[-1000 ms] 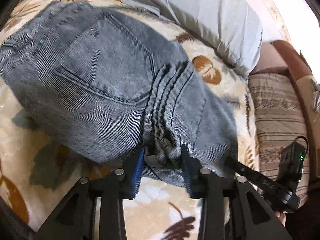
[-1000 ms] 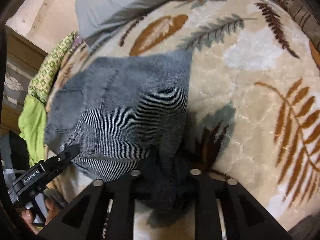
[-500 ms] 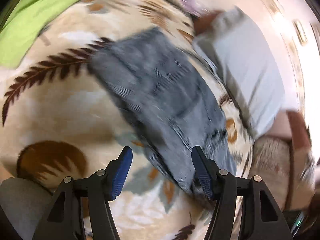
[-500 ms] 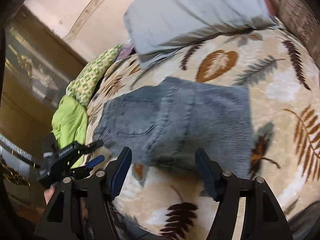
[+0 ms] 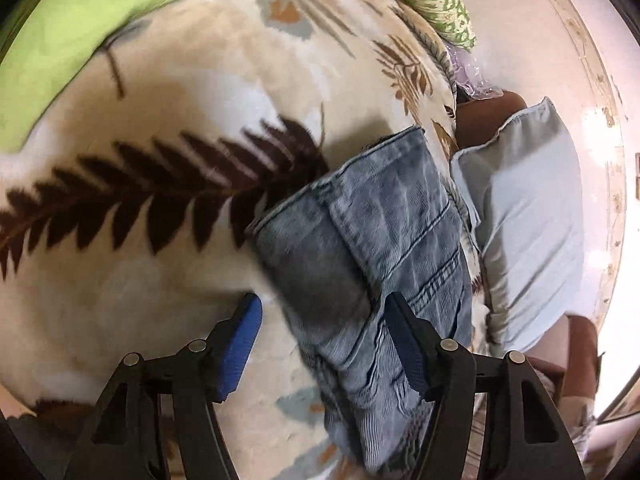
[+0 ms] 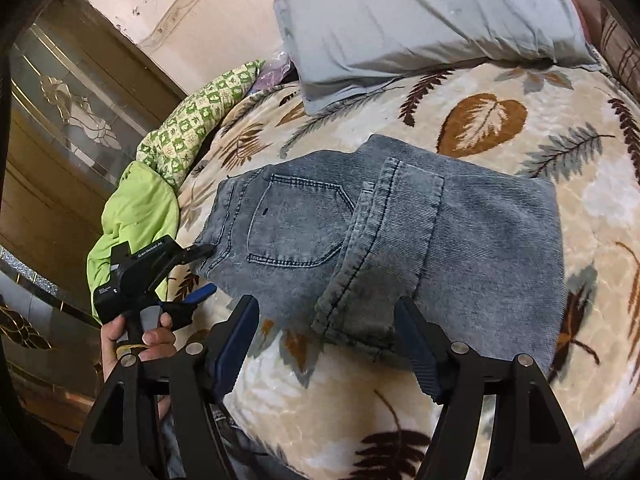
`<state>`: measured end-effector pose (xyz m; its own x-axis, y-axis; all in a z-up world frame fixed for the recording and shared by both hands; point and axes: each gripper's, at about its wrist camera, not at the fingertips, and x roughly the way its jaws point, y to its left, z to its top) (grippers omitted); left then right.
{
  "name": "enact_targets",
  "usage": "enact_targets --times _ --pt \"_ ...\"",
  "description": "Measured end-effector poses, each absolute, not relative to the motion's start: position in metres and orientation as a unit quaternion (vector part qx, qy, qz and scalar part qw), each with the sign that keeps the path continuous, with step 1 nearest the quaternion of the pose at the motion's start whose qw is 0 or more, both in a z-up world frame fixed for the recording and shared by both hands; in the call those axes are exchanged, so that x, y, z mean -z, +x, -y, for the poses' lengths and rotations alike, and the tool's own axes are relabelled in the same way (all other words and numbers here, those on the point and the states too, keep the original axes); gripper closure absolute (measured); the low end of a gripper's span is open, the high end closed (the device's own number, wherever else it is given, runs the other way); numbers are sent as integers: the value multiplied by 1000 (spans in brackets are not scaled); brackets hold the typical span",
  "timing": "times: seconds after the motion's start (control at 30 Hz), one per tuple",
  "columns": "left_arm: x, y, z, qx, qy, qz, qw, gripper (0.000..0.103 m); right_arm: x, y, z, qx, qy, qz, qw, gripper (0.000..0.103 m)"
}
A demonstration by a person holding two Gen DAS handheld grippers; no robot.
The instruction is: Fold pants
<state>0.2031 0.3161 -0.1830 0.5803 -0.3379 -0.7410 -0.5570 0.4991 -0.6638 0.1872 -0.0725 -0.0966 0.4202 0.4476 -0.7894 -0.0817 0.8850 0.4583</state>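
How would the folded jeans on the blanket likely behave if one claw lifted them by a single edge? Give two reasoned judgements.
The folded jeans would probably sag and unfold, since their layers lie loose and one flap already rumples at the near edge. They likely feel fairly heavy for cloth: the denim is thick and stacked several layers deep. On the plush blanket they would probably drag, not slide.

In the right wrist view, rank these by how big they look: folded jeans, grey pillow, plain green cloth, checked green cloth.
1. Folded jeans and grey pillow: alike; the pillow lies farther off, so unranked.
2. Plain green cloth.
3. Checked green cloth, close to the plain one.
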Motion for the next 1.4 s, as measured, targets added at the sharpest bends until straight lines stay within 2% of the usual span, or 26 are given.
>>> enact_targets --times 0.13,0.2,0.3,0.4,0.53,0.7,0.83,1.03,1.2,1.27,1.4 --pt "189 233 -304 -102 -465 -469 744 43 105 198 68 -166 181 -517 820 32" --pt "182 243 -295 -115 -440 -477 752 67 108 201 66 -170 183 -518 818 32" --pt "173 247 -283 -115 -414 -477 767 82 109 202 66 -172 181 -517 818 32" --pt "149 246 -265 -121 -354 -461 805 90 110 203 71 -171 185 -516 819 32" --pt "92 240 -208 -112 -215 -406 881 91 107 205 82 -171 196 -510 820 32" --pt "30 219 -121 -31 -98 -325 940 92 91 203 106 -171 217 -490 827 32" --pt "4 194 -54 54 -30 -290 955 92 70 195 142 -160 232 -462 841 32" --pt "24 161 36 150 94 -297 938 93 54 184 194 -145 278 -428 848 30" --pt "61 153 65 189 142 -323 916 94 52 193 215 -184 334 -412 827 28" --pt "68 149 74 193 173 -318 912 94 51 205 211 -198 330 -421 821 24" --pt "69 152 71 192 193 -315 909 94 67 234 190 -205 310 -473 799 24"
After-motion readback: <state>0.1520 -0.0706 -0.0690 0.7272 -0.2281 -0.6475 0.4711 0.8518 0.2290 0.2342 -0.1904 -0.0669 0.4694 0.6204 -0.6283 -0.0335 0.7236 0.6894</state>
